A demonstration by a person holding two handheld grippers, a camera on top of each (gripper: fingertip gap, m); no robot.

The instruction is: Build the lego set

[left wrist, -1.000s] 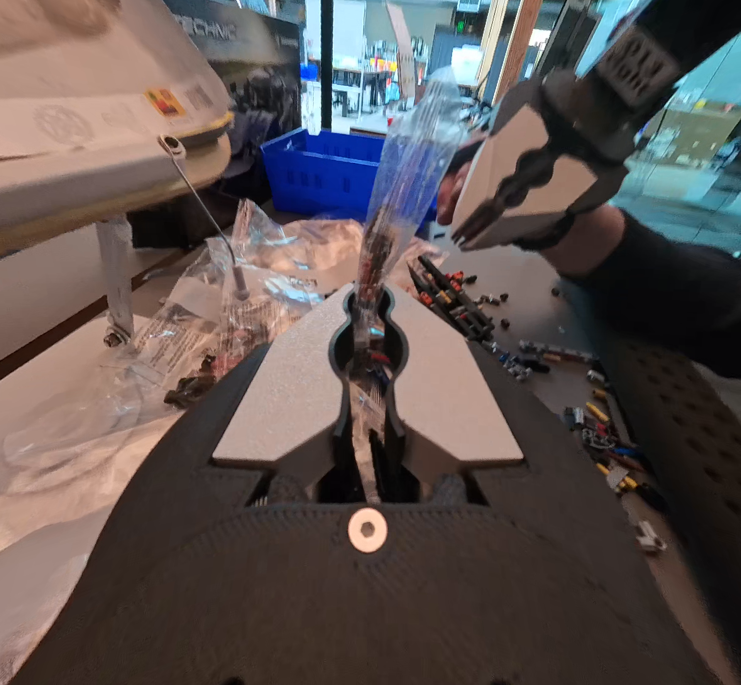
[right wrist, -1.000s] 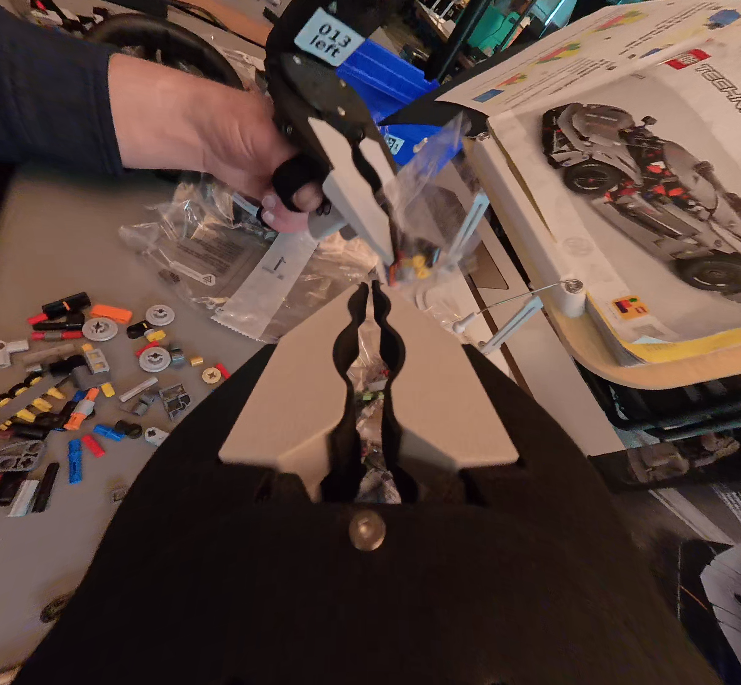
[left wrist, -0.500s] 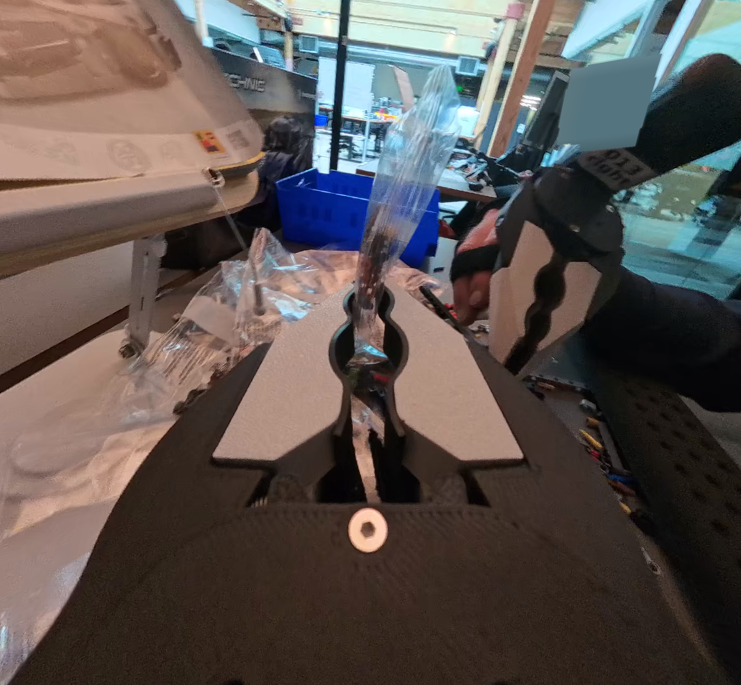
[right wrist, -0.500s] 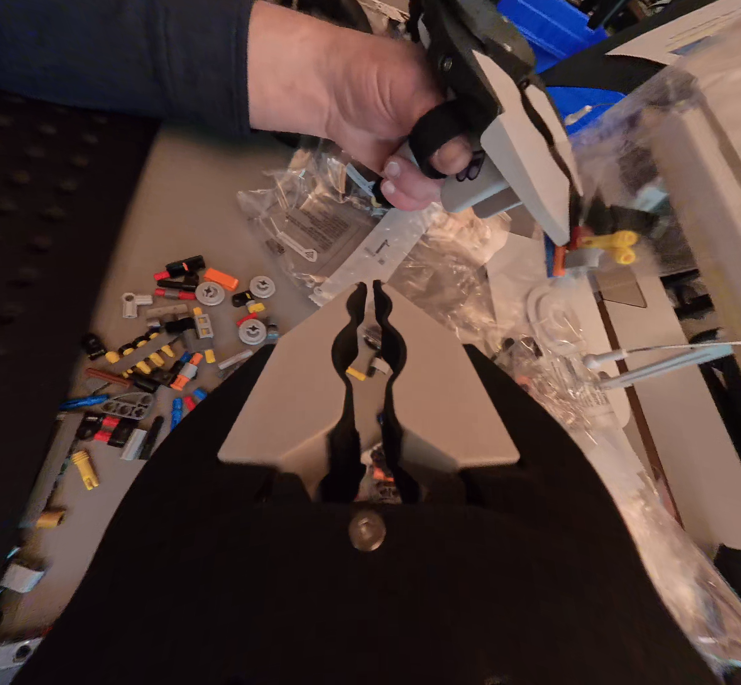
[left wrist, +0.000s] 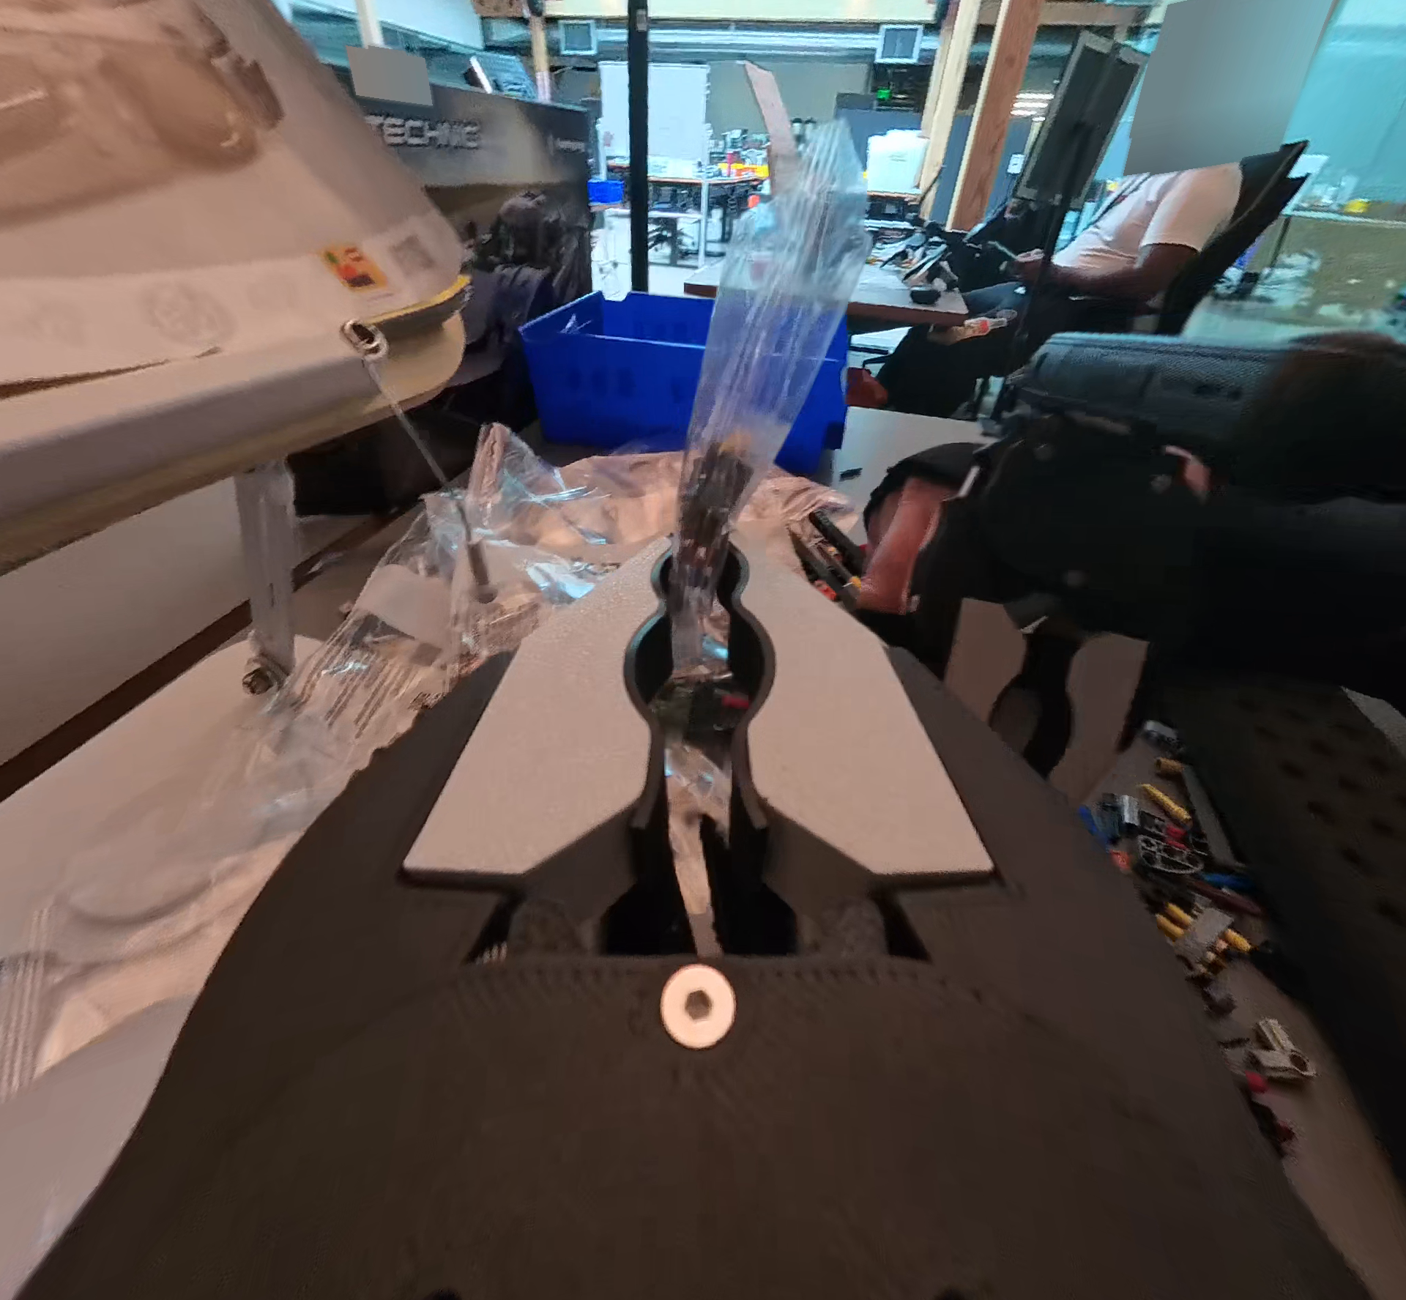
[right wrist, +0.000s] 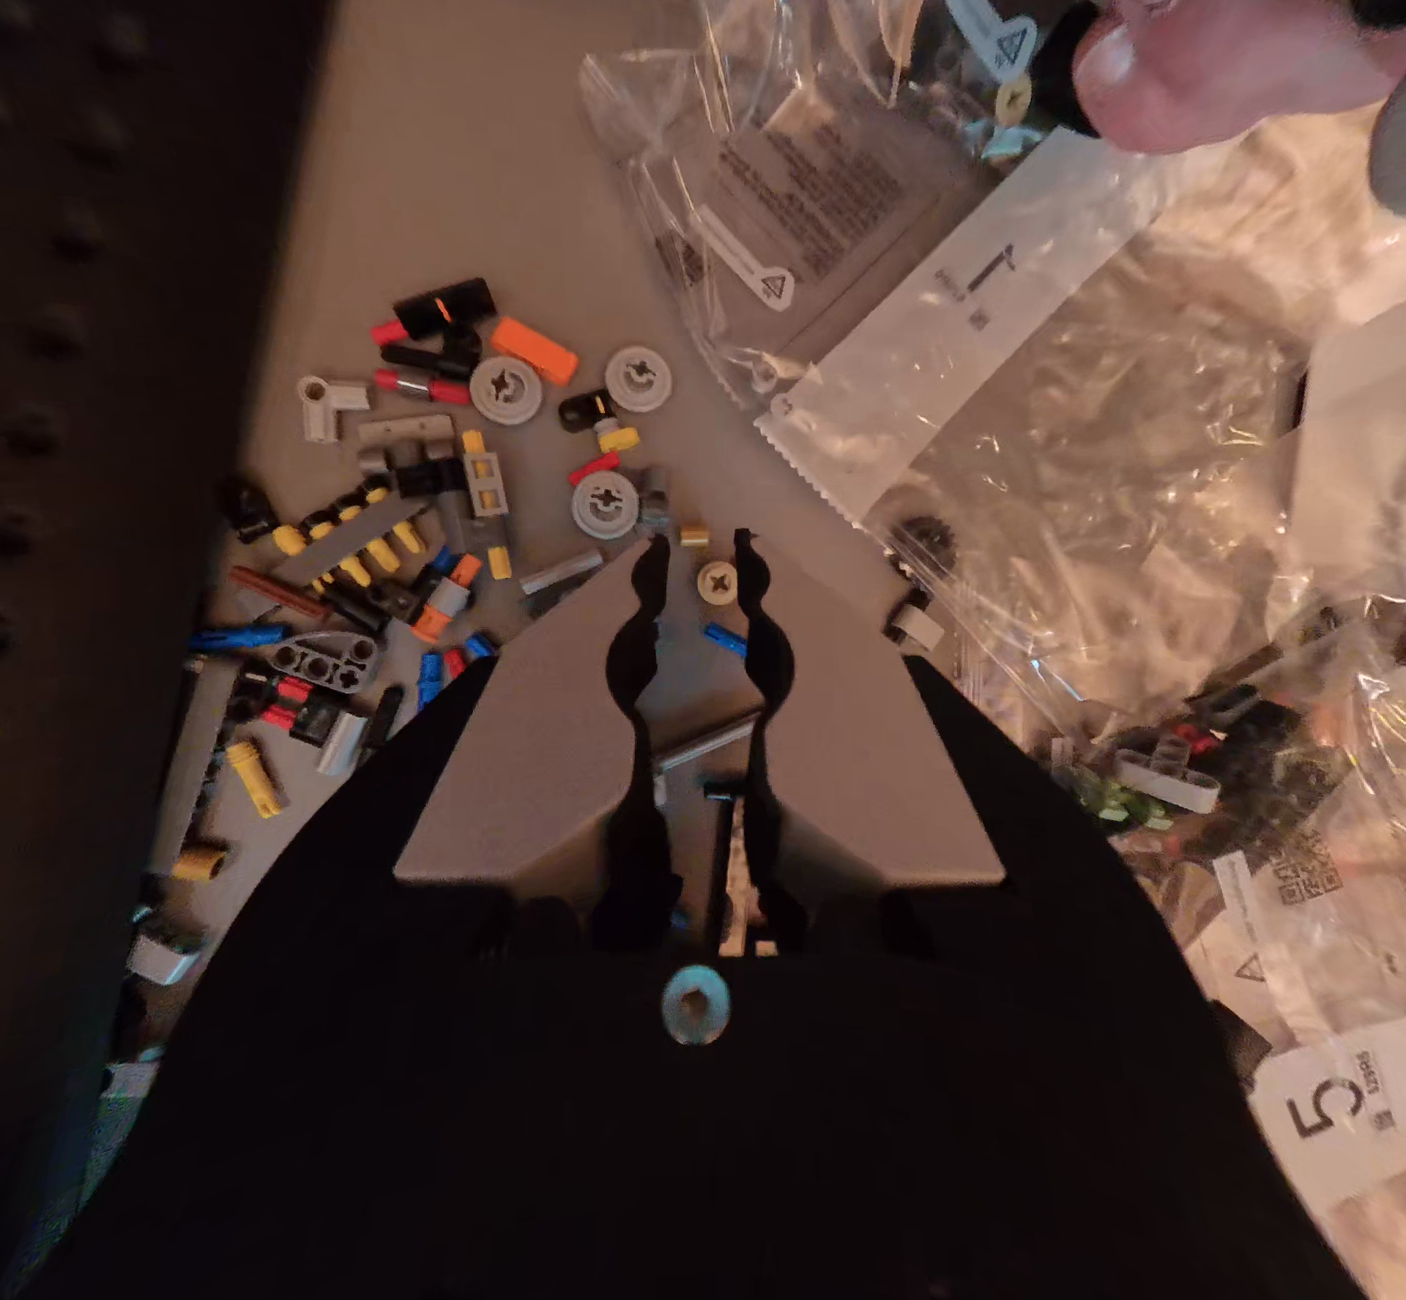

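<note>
Pinching a clear parts bag [left wrist: 768, 365] upright, the left gripper [left wrist: 698, 579] has its jaws clamped; only its view shows this. The right gripper [right wrist: 700, 540], jaws parted and empty, hovers over loose lego pieces [right wrist: 426, 502] on the desk [right wrist: 456, 160], left of the bag heap [right wrist: 1065, 426].

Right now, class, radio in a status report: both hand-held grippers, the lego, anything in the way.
Left hand-held gripper shut on clear parts bag. Right hand-held gripper open, empty, above loose lego pieces. Plastic bags crowd the right side.

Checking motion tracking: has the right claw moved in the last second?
Yes. The right claw swung down and left, from facing the booklet to hanging over the loose pieces on the table, jaws now apart.
</note>
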